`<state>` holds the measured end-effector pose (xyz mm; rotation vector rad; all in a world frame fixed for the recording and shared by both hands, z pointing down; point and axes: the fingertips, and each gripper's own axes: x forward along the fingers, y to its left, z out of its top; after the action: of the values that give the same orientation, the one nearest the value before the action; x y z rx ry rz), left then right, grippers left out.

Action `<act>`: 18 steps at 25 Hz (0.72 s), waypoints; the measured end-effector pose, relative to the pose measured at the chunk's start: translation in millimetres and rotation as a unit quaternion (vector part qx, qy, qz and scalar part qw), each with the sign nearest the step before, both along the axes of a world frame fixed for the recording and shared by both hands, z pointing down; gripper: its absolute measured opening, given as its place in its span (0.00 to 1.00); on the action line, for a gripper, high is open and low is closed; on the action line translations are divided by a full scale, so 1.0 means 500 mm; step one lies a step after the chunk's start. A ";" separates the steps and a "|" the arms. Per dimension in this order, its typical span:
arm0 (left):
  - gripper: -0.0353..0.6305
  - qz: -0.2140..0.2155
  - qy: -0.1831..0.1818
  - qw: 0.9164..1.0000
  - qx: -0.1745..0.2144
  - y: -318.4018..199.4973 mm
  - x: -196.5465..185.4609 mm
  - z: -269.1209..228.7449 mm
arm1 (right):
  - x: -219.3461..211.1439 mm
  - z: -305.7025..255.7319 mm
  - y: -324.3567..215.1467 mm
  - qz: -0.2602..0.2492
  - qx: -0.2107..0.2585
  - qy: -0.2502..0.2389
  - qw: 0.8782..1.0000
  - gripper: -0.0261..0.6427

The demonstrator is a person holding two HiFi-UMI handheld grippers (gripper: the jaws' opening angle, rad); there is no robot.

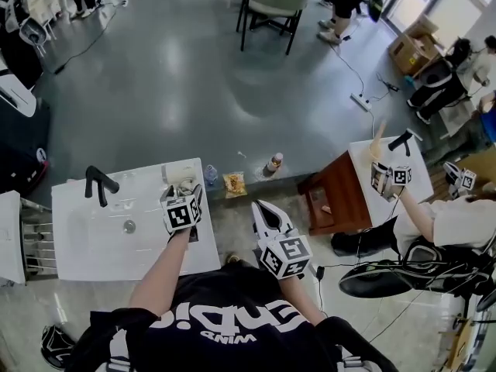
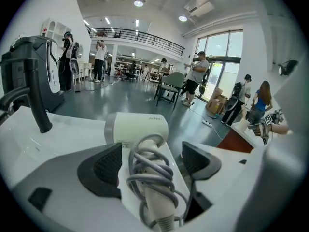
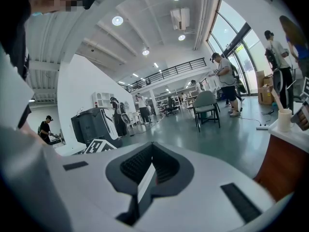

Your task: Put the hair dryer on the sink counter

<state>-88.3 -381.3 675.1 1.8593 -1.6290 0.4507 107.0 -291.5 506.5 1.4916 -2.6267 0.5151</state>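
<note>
White sink counter [image 1: 85, 239] holds the hair dryer [image 2: 137, 127], lying right of the faucet [image 1: 99, 183]. The left gripper [image 2: 154, 162] straddles its handle, jaws wide and not pressing. Further right, the right gripper [image 1: 267, 217] is closed and empty. Placement looks done, so the next move is to lift clear without snagging the cord [image 2: 147, 170].

We found the near half of the sink counter [image 1: 85, 258] bare, with open room around the drain [image 1: 129, 226]. The black faucet [image 1: 101, 184] stood up at the far left, well apart from the hair dryer [image 1: 186, 186], which filled the far right corner. Its cord-wrapped handle lay between the spread jaws of the left gripper [image 2: 154, 161], the right pad clear of it. Beyond the counter's edge a clear bottle [image 1: 211, 175] and a snack bag [image 1: 234, 183] sat on the floor. Between the counter and the wooden table [image 1: 341, 200] we had an open gap, where the right gripper [image 1: 265, 209] hung.
</note>
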 end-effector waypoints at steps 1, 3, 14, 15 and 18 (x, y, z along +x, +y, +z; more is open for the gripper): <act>0.63 0.002 -0.002 1.000 0.007 0.000 -0.004 -0.012 | -0.001 0.001 -0.002 0.000 -0.001 0.000 1.000 0.06; 0.63 0.004 0.001 1.000 0.012 0.005 -0.012 -0.037 | 0.000 0.002 -0.007 0.001 -0.001 0.001 1.000 0.06; 0.14 0.040 -0.011 0.998 0.045 0.074 -0.029 -0.147 | -0.010 -0.004 -0.017 -0.009 -0.001 0.000 1.000 0.06; 0.11 0.042 0.000 0.998 0.045 0.078 -0.028 -0.153 | -0.012 -0.005 -0.017 -0.011 -0.002 0.000 1.000 0.06; 0.08 0.055 0.044 0.997 0.045 0.090 -0.023 -0.177 | -0.017 -0.010 -0.015 -0.017 -0.001 0.002 1.000 0.06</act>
<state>-100.0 -336.2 586.7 2.0130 -1.5177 0.3422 98.4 -299.1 501.4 1.4441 -2.6426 0.5117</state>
